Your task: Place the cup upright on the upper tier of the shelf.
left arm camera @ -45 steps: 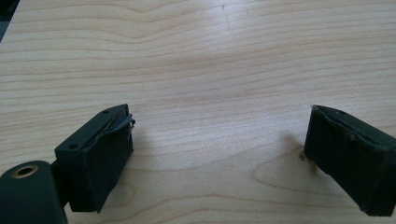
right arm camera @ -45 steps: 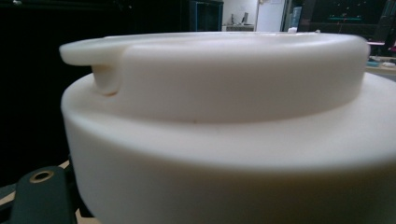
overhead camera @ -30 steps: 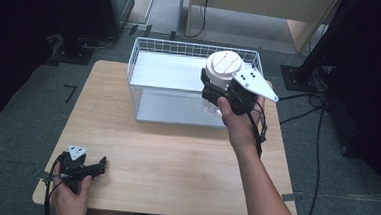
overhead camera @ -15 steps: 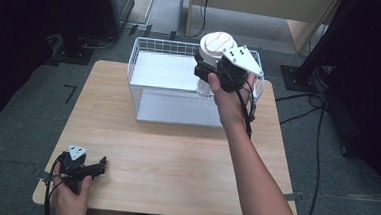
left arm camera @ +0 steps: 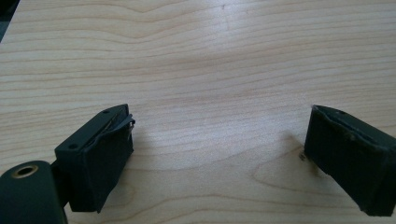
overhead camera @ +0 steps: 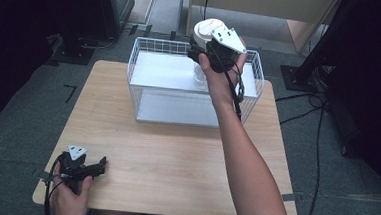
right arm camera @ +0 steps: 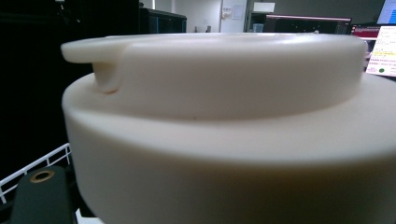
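Note:
A clear jar with a wide white lid (overhead camera: pixel 206 30) hangs in the air over the far side of a white wire basket (overhead camera: pixel 178 109), and my right gripper (overhead camera: pixel 205 52) is shut on it just under the lid. In the right gripper view the cream-white lid (right arm camera: pixel 224 116) looms very close, with basket wire (right arm camera: pixel 32 165) low at the left. My left gripper (overhead camera: pixel 92 167) lies on the wooden table (overhead camera: pixel 175 166) at the front left. Its jaws stand wide open (left arm camera: pixel 219 149) with only bare wood between them.
The basket has a white lining and stands at the table's far middle. Cables (overhead camera: pixel 303 114) trail on the floor to the right. Dark furniture stands at the far left, with a wooden cabinet (overhead camera: pixel 284 13) behind the table.
My right hand has carried the jar away from the person and slightly left, from the basket's near right corner to above its far rim. The left gripper has stayed put.

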`<action>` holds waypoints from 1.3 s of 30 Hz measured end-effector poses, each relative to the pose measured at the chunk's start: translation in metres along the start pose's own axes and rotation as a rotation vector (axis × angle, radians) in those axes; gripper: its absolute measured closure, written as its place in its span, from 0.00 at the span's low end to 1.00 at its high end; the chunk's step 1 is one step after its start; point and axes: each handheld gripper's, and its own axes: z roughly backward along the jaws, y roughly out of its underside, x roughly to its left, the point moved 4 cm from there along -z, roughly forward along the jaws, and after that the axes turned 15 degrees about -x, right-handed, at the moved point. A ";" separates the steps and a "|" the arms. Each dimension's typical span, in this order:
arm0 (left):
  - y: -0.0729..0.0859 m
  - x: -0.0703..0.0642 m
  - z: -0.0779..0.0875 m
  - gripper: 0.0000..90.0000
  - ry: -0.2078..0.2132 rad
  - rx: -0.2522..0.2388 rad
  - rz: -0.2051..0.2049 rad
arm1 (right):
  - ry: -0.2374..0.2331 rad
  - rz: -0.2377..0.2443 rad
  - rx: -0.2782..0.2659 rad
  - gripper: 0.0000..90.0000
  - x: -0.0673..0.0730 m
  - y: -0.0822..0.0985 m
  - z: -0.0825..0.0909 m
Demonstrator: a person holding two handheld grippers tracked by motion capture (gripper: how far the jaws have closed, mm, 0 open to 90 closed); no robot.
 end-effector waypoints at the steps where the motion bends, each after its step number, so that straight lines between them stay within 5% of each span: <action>1: 0.000 0.000 0.000 0.09 0.000 0.000 0.000 | 0.002 -0.006 0.004 0.16 -0.001 0.001 -0.003; 17: 0.000 0.000 0.000 0.09 -0.001 -0.002 0.000 | 0.075 -0.032 0.030 0.17 -0.009 0.019 -0.033; 31: 0.000 0.000 0.000 0.09 -0.002 -0.004 0.001 | 0.056 -0.014 0.038 0.15 -0.012 0.028 -0.026; 33: 0.000 0.000 0.000 0.09 -0.002 -0.004 0.001 | 0.054 0.004 0.051 0.00 -0.013 0.031 -0.021; 39: 0.000 0.000 0.000 0.09 -0.002 -0.004 0.002 | 0.032 -0.021 0.067 0.00 -0.017 0.040 -0.012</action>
